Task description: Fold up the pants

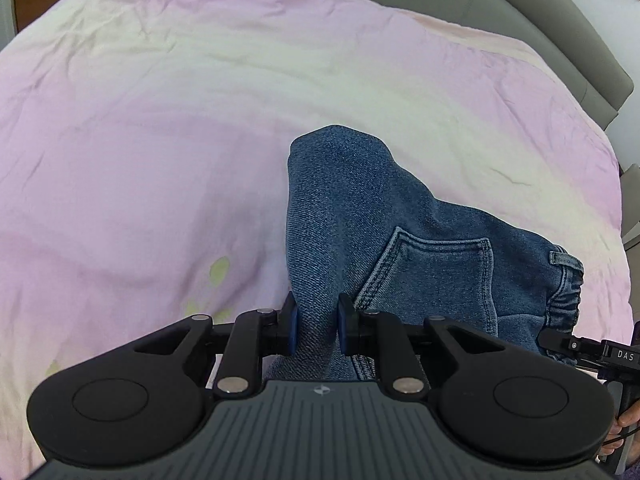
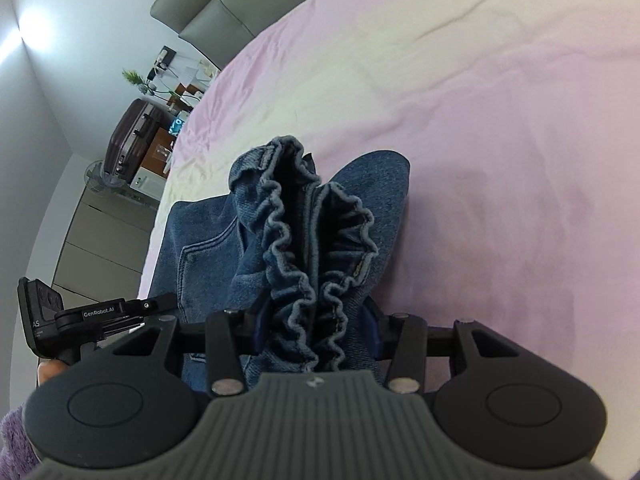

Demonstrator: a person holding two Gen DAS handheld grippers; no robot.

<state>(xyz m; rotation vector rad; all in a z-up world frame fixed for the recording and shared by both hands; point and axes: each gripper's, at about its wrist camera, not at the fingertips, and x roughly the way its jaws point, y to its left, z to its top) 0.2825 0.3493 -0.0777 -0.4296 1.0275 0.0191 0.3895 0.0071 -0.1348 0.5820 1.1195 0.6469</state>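
ITEM: blue denim jeans (image 1: 360, 216), half-folded, draped over pink bed sheet (image 1: 160, 120) | L hand-held gripper (image 1: 316, 326): my jaws narrow, pinching a denim fold | R hand-held gripper (image 2: 316, 328): clamped on bunched elastic waistband (image 2: 304, 240) | RISK: thick bunch may slip from R pads, fold skews.

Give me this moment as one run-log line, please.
left gripper: shut on jeans | right gripper: shut on waistband | surface: pink bedsheet

Left gripper (image 1: 316, 322) and right gripper (image 2: 316, 320), both clamped on denim.
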